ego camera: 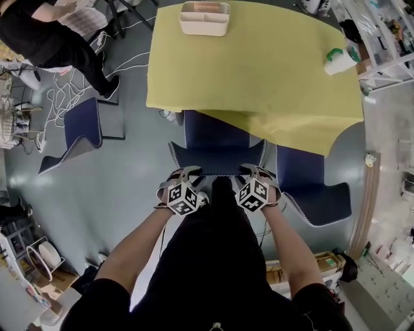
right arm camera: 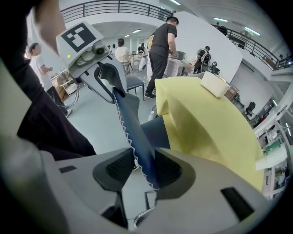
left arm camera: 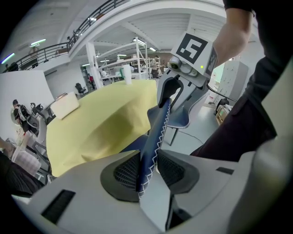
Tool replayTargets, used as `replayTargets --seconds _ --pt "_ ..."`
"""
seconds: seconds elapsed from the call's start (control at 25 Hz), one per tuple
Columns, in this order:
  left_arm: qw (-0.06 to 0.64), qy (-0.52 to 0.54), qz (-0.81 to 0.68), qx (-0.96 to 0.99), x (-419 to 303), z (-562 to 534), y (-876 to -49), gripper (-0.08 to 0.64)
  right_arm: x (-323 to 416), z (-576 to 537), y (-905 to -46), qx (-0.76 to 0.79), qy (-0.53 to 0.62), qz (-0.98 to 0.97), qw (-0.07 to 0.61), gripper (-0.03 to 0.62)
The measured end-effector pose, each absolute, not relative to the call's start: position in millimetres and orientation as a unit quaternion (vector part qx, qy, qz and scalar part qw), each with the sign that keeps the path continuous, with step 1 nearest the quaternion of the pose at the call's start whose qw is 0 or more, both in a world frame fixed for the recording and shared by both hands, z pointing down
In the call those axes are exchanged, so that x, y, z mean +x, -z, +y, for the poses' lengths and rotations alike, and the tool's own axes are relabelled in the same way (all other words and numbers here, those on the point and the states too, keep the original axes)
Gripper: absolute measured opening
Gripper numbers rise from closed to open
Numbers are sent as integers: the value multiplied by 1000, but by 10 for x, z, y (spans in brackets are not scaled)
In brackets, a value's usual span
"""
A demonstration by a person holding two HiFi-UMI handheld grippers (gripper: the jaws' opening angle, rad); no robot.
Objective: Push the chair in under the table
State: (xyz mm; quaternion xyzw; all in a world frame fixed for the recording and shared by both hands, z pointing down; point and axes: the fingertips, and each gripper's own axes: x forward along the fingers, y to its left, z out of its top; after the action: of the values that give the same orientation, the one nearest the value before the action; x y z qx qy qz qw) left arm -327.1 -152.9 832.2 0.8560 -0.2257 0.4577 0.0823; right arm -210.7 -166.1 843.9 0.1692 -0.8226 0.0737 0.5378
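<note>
A navy chair (ego camera: 216, 154) with white zigzag stitching stands at the near edge of the table (ego camera: 259, 71), which is draped in a yellow cloth. The chair's seat reaches partly under the cloth. My left gripper (ego camera: 184, 176) is shut on the left part of the backrest's top edge, and my right gripper (ego camera: 253, 173) is shut on the right part. In the left gripper view the stitched edge (left arm camera: 155, 130) runs between the dark pads (left arm camera: 126, 171). The right gripper view shows the same edge (right arm camera: 130, 121) pinched between its pads (right arm camera: 167, 169).
A second navy chair (ego camera: 314, 184) stands just right of mine, and a third (ego camera: 81, 132) sits on the floor to the left. On the table are a beige tray (ego camera: 204, 18) and a cup (ego camera: 339, 61). A person (ego camera: 52, 39) and cables (ego camera: 65, 90) occupy the far left.
</note>
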Motion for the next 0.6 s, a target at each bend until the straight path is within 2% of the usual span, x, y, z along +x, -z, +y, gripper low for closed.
replayTargets --seconds 0.6 --pt "91 -459 -242 850 -3186 -2308 -8293 121 -2033 -2456 -8417 154 -61 -826 539 143"
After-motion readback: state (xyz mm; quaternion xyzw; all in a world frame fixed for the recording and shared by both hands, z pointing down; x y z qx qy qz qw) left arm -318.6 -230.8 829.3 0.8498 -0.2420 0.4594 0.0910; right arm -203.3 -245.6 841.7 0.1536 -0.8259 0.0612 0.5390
